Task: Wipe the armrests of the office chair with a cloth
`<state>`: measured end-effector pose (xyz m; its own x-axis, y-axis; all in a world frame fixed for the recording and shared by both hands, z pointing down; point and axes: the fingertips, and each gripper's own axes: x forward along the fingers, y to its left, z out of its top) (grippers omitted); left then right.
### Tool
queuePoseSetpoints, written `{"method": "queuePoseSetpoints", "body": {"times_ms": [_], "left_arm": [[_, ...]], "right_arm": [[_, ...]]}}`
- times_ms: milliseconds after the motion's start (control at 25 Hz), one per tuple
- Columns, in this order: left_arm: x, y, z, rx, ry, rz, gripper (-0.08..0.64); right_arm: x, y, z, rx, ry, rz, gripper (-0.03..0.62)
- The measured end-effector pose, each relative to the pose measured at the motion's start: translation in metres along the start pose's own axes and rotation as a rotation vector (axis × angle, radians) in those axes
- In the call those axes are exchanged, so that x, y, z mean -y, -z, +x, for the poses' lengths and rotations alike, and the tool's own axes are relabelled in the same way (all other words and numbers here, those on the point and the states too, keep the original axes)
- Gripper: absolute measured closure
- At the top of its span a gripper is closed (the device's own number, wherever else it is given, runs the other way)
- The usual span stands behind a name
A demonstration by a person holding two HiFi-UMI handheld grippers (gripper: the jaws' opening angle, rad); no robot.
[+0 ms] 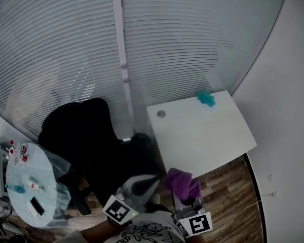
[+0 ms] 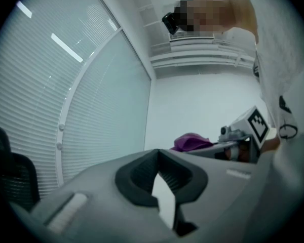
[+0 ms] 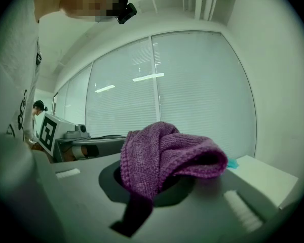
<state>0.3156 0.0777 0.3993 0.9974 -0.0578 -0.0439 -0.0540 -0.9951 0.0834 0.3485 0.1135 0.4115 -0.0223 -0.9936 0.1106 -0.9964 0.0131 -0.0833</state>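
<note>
The left gripper is idling, its fingers clenched on nothing. The right gripper is grasping the purple cloth, which is bunching and drooping over its fingers. It is looking light, soft and limp, a knit likely to drag rather than slide, and is best pinched at a thick fold. The black office chair is sitting at 10 o'clock of the grippers, its armrests hard to pick out. A white tabletop is standing at 1 o'clock, with blinds hanging behind and wood floor showing below.
</note>
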Motion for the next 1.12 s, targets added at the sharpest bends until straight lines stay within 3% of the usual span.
{"method": "queuePoseSetpoints", "body": {"times_ms": [360, 1120], "left_arm": [[-0.017, -0.003, 0.024, -0.006, -0.037, 0.009, 0.558], [-0.066, 0.010, -0.007, -0.051, -0.068, -0.020, 0.558]], "right_arm": [[0.023, -0.004, 0.019, -0.015, -0.046, -0.002, 0.561], [-0.006, 0.008, 0.063, -0.053, -0.067, 0.011, 0.561]]}}
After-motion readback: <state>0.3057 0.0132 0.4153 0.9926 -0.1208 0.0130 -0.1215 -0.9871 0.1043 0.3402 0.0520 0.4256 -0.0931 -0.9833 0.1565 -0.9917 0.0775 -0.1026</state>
